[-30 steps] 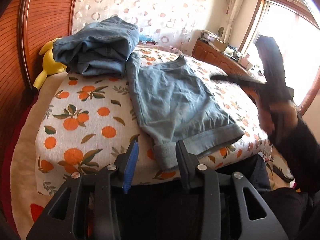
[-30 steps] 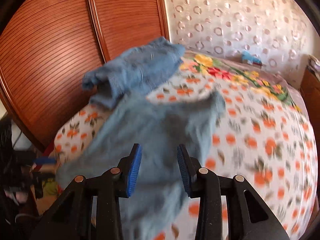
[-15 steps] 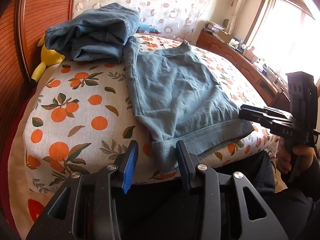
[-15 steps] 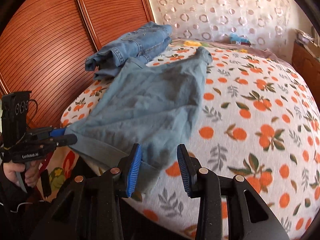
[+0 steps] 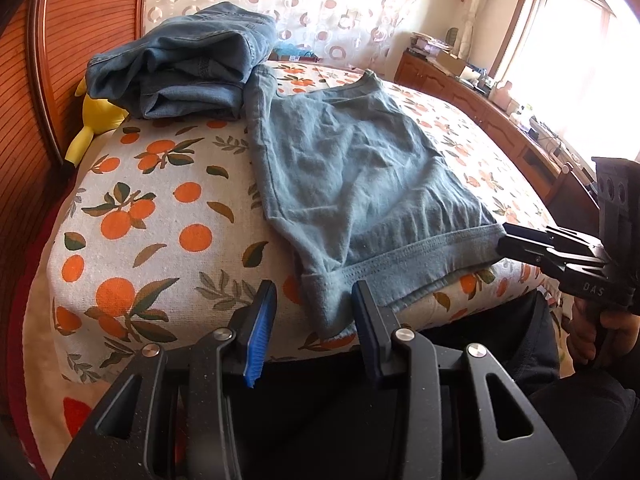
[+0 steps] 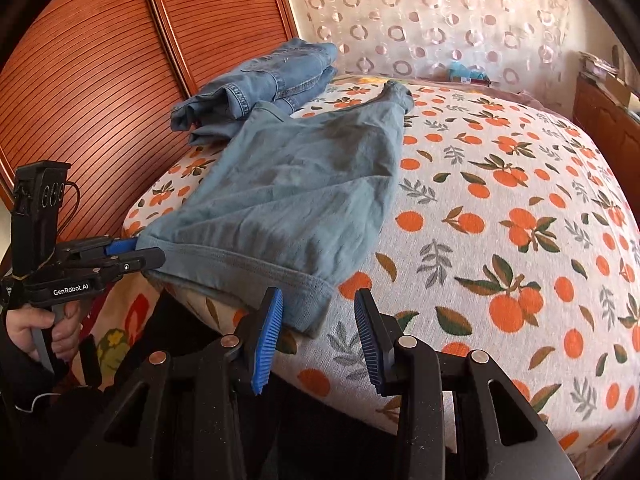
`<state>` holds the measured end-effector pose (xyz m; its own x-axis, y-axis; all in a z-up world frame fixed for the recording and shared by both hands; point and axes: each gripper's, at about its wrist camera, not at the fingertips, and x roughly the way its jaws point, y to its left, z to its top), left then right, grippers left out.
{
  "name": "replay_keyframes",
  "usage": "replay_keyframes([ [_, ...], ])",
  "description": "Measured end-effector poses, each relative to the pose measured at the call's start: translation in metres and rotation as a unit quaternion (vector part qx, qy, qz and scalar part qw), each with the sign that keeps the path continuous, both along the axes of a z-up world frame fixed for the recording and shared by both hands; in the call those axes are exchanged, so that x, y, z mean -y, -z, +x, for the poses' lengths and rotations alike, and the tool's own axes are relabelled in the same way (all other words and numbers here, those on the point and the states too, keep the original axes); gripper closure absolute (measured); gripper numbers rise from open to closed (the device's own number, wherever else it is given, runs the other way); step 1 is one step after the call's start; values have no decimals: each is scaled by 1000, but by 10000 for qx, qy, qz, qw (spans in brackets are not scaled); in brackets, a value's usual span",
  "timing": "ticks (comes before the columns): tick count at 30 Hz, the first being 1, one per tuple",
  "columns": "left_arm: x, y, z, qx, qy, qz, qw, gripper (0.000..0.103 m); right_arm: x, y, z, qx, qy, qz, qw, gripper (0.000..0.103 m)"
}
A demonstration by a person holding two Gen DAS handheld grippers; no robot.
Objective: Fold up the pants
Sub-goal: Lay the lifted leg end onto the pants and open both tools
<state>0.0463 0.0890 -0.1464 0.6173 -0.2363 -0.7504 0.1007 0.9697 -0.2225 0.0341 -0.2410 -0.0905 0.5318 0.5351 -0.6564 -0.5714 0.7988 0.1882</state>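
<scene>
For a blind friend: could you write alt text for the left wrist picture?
Grey-blue pants lie flat on an orange-print bedspread; the open left hand-held gripper and right hand-held gripper flank the near hem. Folded jeans sit behind.

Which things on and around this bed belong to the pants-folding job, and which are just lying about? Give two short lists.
Part of the job:
- flat grey-blue cotton pants
- left gripper, open at one waistband corner
- right gripper, open at the other corner

Just lying about:
- folded blue denim jeans
- yellow plush toy
- orange-print bedsheet
- wooden sideboard with clutter
</scene>
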Motion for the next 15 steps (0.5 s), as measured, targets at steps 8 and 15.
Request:
replay_keyframes([
  [8,4,0,-3,21,23,125,9999,63,-4,6,1,-65,-74,-1,10000,64],
  [15,7,2,-13,56,2,104,9999,63,-5,10,4,-124,-169,87,9997,67],
])
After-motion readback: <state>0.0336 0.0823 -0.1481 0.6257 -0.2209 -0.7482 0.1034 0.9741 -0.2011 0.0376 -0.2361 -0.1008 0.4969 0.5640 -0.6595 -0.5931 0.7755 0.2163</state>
